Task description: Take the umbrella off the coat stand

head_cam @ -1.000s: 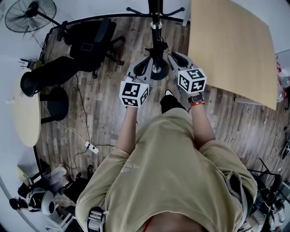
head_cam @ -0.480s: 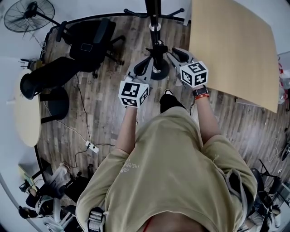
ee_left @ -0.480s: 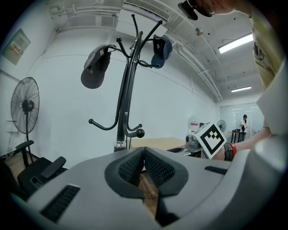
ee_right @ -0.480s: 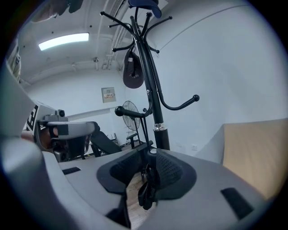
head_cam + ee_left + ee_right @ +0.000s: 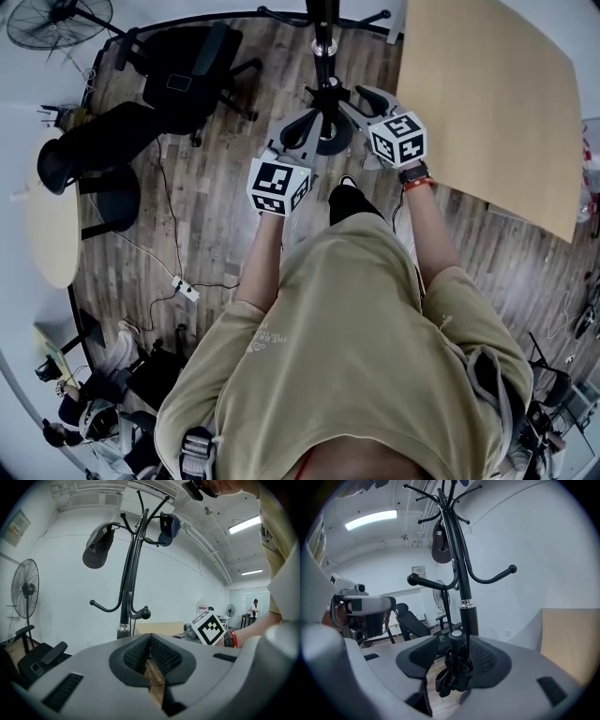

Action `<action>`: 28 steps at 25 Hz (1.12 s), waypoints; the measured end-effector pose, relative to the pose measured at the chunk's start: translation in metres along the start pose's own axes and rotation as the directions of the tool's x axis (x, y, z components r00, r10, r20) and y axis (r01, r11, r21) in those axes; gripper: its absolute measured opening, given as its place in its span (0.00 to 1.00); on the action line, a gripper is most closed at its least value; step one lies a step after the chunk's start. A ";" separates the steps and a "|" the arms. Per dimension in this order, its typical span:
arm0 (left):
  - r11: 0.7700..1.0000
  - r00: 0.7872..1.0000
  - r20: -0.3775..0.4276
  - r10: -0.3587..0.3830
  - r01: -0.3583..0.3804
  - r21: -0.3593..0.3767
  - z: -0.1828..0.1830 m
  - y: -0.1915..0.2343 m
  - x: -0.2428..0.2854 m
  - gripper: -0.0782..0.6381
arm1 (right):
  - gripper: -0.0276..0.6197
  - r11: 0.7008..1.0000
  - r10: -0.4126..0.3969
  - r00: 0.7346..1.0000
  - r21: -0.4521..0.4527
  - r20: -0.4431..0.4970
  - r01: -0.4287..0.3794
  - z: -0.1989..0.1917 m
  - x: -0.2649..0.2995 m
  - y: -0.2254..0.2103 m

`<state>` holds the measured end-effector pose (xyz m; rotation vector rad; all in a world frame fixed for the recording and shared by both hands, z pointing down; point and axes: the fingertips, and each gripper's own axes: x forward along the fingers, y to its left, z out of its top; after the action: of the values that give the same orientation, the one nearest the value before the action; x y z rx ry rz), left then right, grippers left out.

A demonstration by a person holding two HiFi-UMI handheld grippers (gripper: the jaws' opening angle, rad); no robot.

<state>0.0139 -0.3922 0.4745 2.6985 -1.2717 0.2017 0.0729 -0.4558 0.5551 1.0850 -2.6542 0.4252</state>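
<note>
At the stand (image 5: 461, 564), right gripper (image 5: 452, 649) has just opened, loose around the umbrella (image 5: 457, 670). Left gripper (image 5: 150, 651) is clenched empty. A sloppy squeeze could drop it.

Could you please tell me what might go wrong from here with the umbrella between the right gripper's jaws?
1. The right gripper has just been opening its jaws, which stand apart around the black folded umbrella. It is not clamped, so pulling away now may leave it behind.
2. The black metal coat stand rises close behind the umbrella. Closing deeper might catch its pole and rock it, shaking off the dark cap hung above.
</note>
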 end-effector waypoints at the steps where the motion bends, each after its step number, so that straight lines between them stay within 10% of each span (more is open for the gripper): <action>1: 1.000 1.000 0.000 0.001 -0.001 -0.001 0.000 0.001 0.002 0.14 | 0.37 1.000 0.008 1.000 0.004 -0.003 -0.008 -0.001 0.004 -0.002; 28: 0.996 0.996 0.022 0.081 -0.080 -0.027 0.005 0.035 0.003 0.14 | 0.36 0.997 0.048 0.999 0.053 -0.006 -0.048 -0.009 0.068 -0.015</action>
<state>-0.0111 -0.4175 0.4727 2.6379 -1.3813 0.1630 0.0377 -0.5063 0.5881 1.0344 -2.6818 0.5103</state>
